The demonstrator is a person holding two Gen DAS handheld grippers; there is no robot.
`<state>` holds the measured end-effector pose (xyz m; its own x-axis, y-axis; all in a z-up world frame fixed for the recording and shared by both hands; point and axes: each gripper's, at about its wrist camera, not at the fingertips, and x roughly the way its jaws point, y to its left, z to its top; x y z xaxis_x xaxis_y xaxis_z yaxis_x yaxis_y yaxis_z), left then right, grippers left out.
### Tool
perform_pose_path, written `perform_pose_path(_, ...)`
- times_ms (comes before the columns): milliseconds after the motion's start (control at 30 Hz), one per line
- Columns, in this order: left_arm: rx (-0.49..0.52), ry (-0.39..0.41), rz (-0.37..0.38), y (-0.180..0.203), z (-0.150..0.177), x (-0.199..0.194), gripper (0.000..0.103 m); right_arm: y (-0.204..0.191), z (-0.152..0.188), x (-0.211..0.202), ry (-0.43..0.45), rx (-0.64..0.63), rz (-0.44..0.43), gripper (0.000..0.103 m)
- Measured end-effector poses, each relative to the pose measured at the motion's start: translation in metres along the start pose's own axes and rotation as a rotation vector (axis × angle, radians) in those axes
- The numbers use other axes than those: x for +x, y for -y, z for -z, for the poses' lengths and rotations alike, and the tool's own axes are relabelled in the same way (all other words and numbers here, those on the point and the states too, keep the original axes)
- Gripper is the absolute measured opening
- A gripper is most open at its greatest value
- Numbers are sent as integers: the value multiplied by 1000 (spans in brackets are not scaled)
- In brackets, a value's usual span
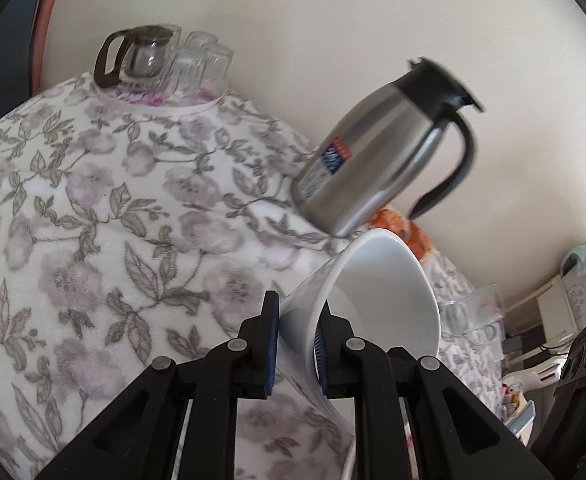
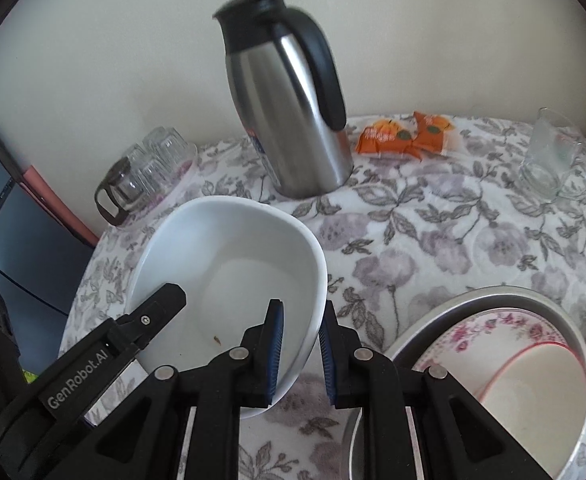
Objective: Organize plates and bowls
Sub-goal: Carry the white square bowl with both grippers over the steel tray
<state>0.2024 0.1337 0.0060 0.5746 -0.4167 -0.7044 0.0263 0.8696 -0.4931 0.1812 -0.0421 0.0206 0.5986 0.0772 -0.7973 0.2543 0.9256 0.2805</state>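
One white bowl is clamped at opposite rims by left gripper and right gripper above a floral tablecloth, beside one steel jug and a cream wall.

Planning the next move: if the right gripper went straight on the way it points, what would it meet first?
The right gripper is shut on the white bowl, so that goes along. Beyond the rim lies the flowered tablecloth, probably first; the steel jug stands farther back, depth unclear.
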Motion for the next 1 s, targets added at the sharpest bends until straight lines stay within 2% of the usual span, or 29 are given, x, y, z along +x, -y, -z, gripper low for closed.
perform_pose_path(433,124,46,73,64,22,-56,17,39,12,-85,132,39,-17,19)
perform_pose_path(700,177,60,122,97,40,-74,16,71,23,-115,176,77,-9,19)
perform_pose_path(867,228,61,116,121,54,-75,15,93,30,-125,188,103,24,19)
perform_pose_path(1000,237,19,115,132,65,-61,15,113,35,-124,165,135,35,19)
